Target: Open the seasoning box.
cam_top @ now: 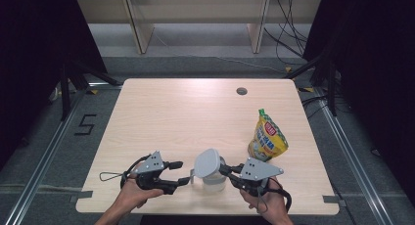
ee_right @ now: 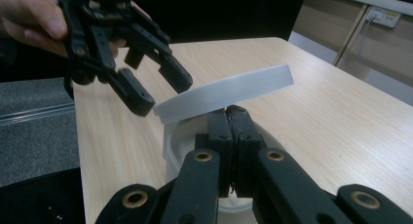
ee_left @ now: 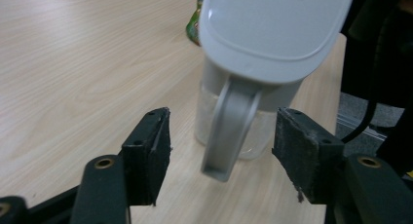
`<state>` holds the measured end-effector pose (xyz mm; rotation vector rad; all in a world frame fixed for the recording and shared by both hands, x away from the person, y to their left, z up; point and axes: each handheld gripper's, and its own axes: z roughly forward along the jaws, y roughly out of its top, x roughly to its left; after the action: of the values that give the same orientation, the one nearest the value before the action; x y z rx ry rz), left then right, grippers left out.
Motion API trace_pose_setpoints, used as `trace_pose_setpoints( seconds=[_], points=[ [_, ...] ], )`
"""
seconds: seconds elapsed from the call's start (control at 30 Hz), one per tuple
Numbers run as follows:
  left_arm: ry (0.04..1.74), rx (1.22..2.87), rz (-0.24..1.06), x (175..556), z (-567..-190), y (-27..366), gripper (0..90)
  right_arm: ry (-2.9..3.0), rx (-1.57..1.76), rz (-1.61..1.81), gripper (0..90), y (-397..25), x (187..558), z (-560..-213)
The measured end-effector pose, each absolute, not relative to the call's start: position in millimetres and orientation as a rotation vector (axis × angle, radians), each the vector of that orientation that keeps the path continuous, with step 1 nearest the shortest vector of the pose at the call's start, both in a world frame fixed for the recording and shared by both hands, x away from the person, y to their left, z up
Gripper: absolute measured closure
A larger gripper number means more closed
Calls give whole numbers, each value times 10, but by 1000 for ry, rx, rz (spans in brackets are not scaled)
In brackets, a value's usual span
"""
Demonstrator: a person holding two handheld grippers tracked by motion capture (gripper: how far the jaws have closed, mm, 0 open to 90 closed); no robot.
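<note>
A clear pitcher (cam_top: 214, 182) with a grey handle (ee_left: 226, 131) stands near the table's front edge. Its white lid (cam_top: 206, 162) is tilted up off the rim. My right gripper (cam_top: 224, 168) comes in from the right and is shut on the lid's edge (ee_right: 229, 90), its jaws pressed together at the lid's underside (ee_right: 229, 121). My left gripper (cam_top: 182, 172) is open just left of the pitcher. In the left gripper view its jaws (ee_left: 221, 148) stand on either side of the handle without touching it. It also appears in the right gripper view as the left gripper (ee_right: 151, 80) beyond the lid.
A yellow and green snack bag (cam_top: 266, 136) stands upright right of the pitcher, close behind my right gripper. A round cable hole (cam_top: 242, 91) sits at the table's far side. The wooden tabletop (cam_top: 171, 117) stretches away to the left and back.
</note>
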<state>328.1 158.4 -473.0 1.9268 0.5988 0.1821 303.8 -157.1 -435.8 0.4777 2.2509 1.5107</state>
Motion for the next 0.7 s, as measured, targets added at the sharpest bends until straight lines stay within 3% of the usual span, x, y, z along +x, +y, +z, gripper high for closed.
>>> trace_pose_setpoints(
  seconds=[0.27, 0.7],
  points=[
    [631, 1930, 187, 3280, -4864, 1608, 266, 2254, 431, 1533, 891, -1440, 3038, -4305],
    [633, 1935, 198, 3261, -4893, 1640, 261, 2281, 375, 1549, 882, -1213, 3027, -4312]
  ],
)
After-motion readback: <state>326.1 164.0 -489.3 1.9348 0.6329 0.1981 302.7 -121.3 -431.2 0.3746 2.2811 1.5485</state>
